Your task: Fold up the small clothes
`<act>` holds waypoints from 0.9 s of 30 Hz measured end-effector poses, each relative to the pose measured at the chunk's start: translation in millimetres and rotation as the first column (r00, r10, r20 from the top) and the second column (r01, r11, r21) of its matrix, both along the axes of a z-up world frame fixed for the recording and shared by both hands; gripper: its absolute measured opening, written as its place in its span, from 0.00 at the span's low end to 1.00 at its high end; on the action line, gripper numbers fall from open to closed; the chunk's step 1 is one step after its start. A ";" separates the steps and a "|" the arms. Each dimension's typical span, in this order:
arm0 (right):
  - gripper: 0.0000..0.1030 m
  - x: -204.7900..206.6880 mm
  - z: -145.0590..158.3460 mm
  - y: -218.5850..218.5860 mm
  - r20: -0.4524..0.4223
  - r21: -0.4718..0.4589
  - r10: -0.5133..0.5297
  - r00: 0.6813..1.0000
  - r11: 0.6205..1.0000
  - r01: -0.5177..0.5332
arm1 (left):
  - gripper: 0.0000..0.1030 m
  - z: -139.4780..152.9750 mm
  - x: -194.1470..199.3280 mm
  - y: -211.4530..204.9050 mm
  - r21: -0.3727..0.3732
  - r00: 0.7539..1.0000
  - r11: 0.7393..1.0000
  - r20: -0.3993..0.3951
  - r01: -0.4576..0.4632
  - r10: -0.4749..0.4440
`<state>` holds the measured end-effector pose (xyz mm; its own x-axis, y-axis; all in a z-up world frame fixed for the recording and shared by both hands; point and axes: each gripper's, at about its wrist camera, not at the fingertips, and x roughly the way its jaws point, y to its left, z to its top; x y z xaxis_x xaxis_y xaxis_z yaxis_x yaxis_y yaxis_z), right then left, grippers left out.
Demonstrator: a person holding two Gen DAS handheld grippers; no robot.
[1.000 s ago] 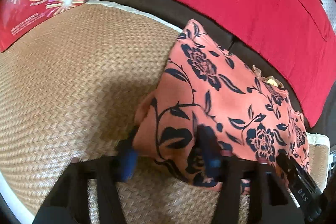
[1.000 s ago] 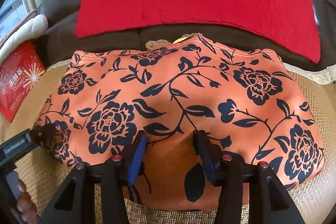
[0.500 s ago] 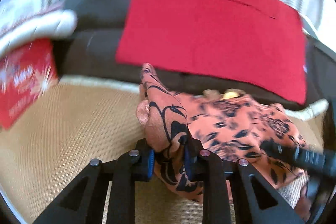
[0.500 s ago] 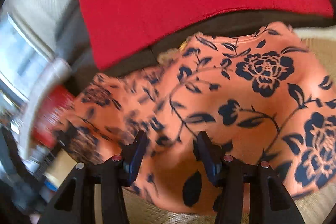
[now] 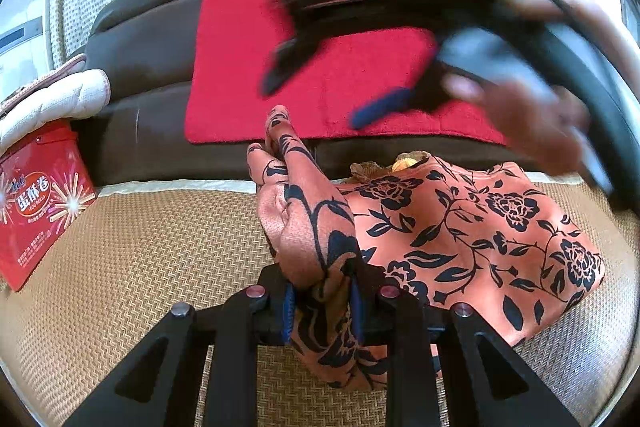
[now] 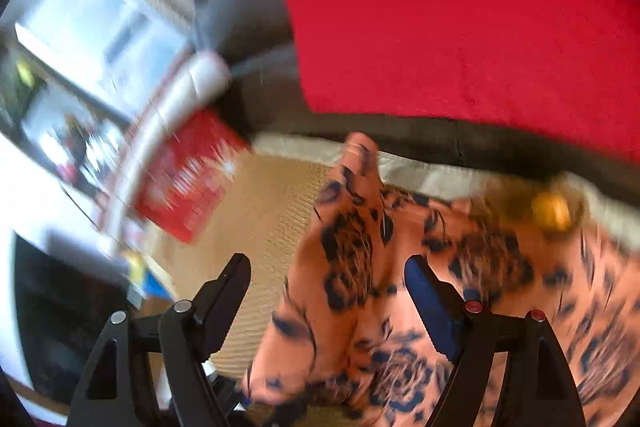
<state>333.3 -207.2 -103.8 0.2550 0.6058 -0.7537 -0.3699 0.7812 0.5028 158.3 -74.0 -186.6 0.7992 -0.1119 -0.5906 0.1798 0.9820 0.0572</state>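
the dark brown leather sofa (image 5: 132, 75) fills the back of both views, with a red towelling cloth (image 5: 256, 39) draped over it. its seat carries a tan woven mat (image 5: 140, 259), and on that mat lies the task's thing, an orange garment printed with black flowers (image 5: 472, 227). most of it is spread flat to the right; its left end is gathered up into a standing ridge. a red snack box with a firework print (image 5: 36, 203) leans at the mat's left edge, well apart from the cloth.

the left tongs (image 5: 322, 303) are narrow, pinching that raised bunch of fabric between the blue pads. the right tongs (image 6: 328, 291) stand wide, holding nothing, and hang above the garment in a blurred frame; in the left view they appear as a dark smear over the red cloth.

judging from this, the fold is only at its start: one edge is lifted, nothing is laid over yet, and the carrying across and flattening are left.
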 end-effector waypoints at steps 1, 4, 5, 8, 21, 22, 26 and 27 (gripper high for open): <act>0.80 6.5 -0.8 16.9 -0.017 -0.060 0.035 0.999 0.998 -0.036 | 0.22 -0.1 0.0 -0.7 0.001 1.000 1.000 0.001 0.004 -0.004; 0.80 28.3 -20.5 61.3 -0.100 -0.257 0.079 0.992 0.961 -0.103 | 0.22 0.0 -1.6 1.3 -0.001 1.000 1.000 0.001 0.012 -0.012; 0.80 31.1 -25.7 70.0 -0.100 -0.308 0.081 0.992 0.945 -0.108 | 0.22 0.2 -1.7 1.5 -0.003 1.000 1.000 0.000 0.013 -0.013; 0.56 32.0 -46.2 81.0 -0.132 -0.346 0.084 0.988 0.930 -0.126 | 0.22 2.3 -3.2 3.9 -0.009 1.000 1.000 -0.001 0.019 -0.019; 0.14 -17.4 24.3 -92.9 0.093 -0.187 -0.061 0.994 0.979 0.077 | 0.22 54.4 -19.3 -78.4 -0.176 0.963 0.947 0.058 0.270 -0.264; 0.14 -18.5 28.6 -102.9 0.102 -0.191 -0.076 0.992 0.977 0.094 | 0.22 58.1 -17.1 -97.2 -0.177 0.954 0.937 0.060 0.300 -0.294; 0.14 -25.5 27.1 -191.5 0.100 -0.190 -0.189 0.977 0.960 0.205 | 0.22 63.5 -7.4 -157.3 -0.212 0.925 0.901 0.054 0.379 -0.377; 0.14 -27.0 22.5 -213.5 0.094 -0.181 -0.217 0.972 0.956 0.231 | 0.22 61.0 -5.4 -173.4 -0.207 0.916 0.894 0.050 0.398 -0.397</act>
